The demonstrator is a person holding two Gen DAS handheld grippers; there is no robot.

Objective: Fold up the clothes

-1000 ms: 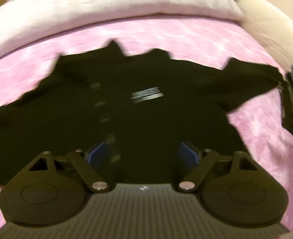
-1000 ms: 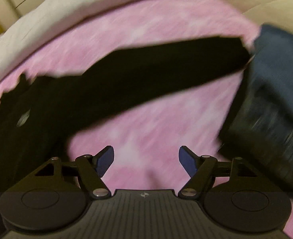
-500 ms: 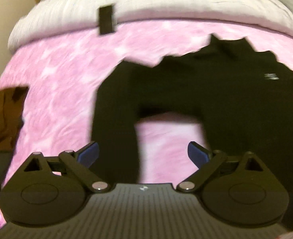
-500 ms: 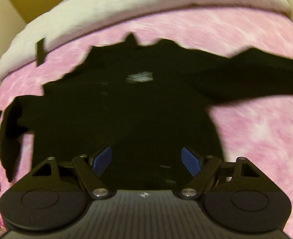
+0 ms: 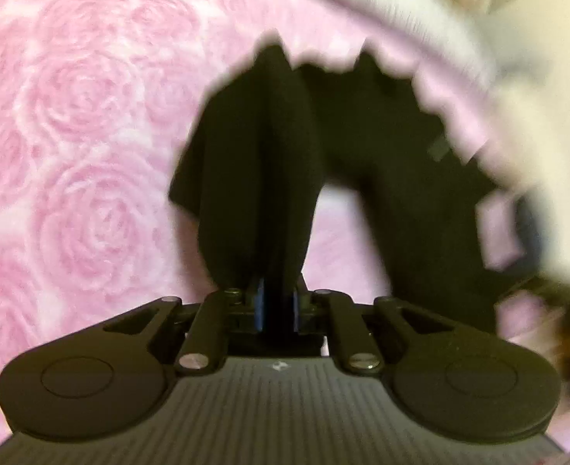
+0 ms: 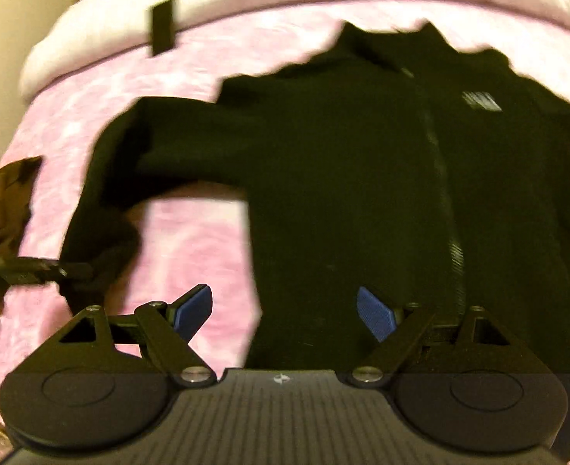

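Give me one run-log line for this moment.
left gripper: just closed, shut on black jacket sleeve end | right gripper: open, empty, above jacket's lower edge | jacket: spread front-up on pink blanket | fold: not started

Warm dim indoor light; heavy motion blur; fisheye edges bent, vignetted.

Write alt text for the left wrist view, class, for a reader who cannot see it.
The left gripper, its jaws having just closed, is shut on the end of a sleeve of a black jacket. The jacket lies on a pink rose-patterned blanket, its body running away to the right. A white duvet shows blurred beyond.
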